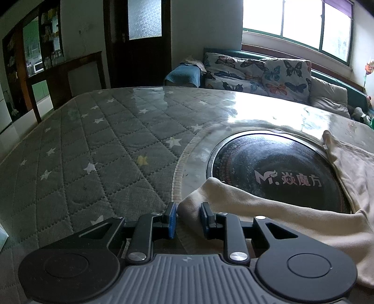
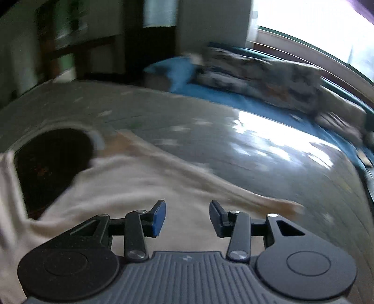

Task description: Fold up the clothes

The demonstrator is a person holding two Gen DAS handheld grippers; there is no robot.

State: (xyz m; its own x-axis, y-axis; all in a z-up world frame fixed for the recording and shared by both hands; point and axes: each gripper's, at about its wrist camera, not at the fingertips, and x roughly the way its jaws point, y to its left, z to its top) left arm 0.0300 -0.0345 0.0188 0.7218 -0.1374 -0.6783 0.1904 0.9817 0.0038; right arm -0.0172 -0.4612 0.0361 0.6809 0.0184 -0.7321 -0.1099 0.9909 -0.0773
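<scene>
The cream garment (image 1: 268, 210) lies across the table's dark round cooktop (image 1: 275, 168), stretching lower centre to right. The left gripper (image 1: 187, 219) pinches its bunched end. The right gripper (image 2: 187, 217) is parted above blurred cloth, whose far tip smears out.

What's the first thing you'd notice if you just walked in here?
A big black disc with white writing, set in the starry table, half draped by a cream cloth. The left gripper pinches a fold of that cloth near the table's edge. Behind, butterfly pillows sit under a bright window.
</scene>
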